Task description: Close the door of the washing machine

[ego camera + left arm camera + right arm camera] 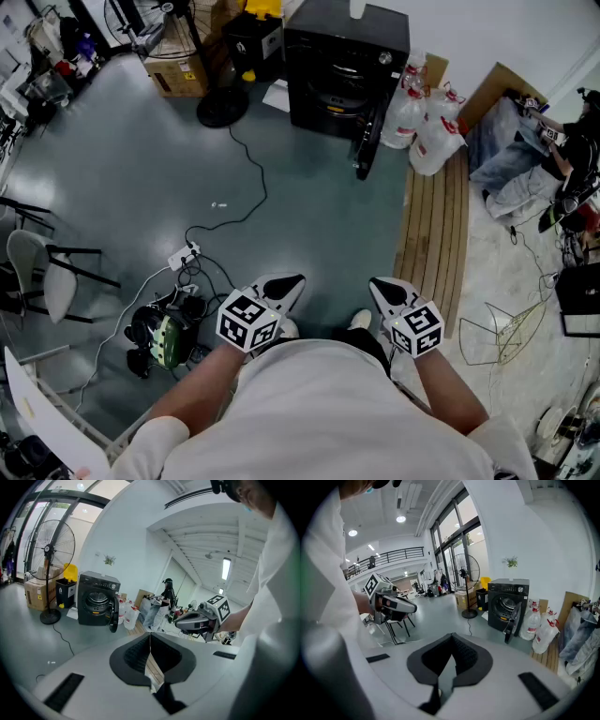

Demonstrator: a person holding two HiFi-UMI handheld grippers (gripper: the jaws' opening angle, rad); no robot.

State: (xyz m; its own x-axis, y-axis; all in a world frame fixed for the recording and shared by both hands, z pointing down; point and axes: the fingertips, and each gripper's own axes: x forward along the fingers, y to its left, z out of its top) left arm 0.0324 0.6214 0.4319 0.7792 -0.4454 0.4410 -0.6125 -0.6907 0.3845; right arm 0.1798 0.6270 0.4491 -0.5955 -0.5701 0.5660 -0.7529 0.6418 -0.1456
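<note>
I'm holding both grippers low in front of me, side by side and tilting down toward the floor. The left gripper (284,285) is sitting with its jaws together, tips meeting, nothing between them. The right gripper (384,287) is doing the same: jaws fully together, empty.

The washer (345,70) is standing well ahead of both grippers, across open floor. Its door (368,141) is hanging open, sticking out toward me from the washer's right edge, and the drum opening is showing in both gripper views. Neither gripper is touching the door.

Jugs (433,127) are standing just right of the door, ahead-right of the right gripper. Boards (434,225) are lying ahead-right of the right gripper, running up toward the jugs. A fan (222,105) is standing left of the washer, ahead-left of the left gripper. A cable (246,178) is trailing from there to a power strip (184,255) near the left gripper, on its left.
</note>
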